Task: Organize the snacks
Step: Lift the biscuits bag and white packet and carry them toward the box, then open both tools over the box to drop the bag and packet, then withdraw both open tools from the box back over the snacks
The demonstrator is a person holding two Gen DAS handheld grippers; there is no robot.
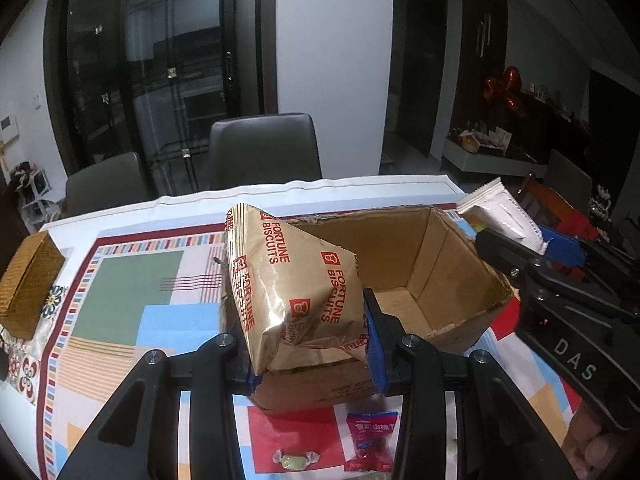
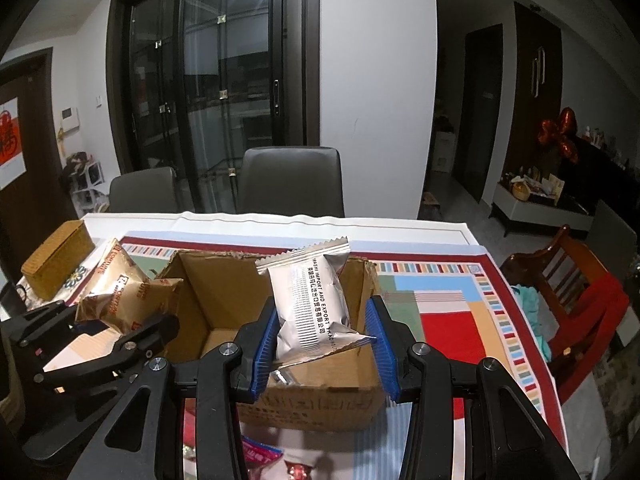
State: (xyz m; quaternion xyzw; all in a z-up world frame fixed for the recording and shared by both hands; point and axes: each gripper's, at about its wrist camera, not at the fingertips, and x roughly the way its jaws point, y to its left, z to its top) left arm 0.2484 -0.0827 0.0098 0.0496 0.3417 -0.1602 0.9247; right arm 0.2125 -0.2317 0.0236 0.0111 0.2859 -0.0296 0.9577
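One cardboard box (image 1: 420, 264), four snack packets, two chairs, one woven box (image 1: 30, 284)

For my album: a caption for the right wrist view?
Right gripper holds a silver snack packet over the open cardboard box.

A patterned tablecloth (image 1: 120, 292) covers the table. A woven box (image 1: 28, 284) sits at its far left edge. Two grey chairs (image 2: 290, 182) stand behind the table, before dark glass doors (image 2: 208, 88). A wooden chair (image 2: 576, 280) stands at the right; red foil balloons (image 2: 560, 136), perhaps, hang beyond.
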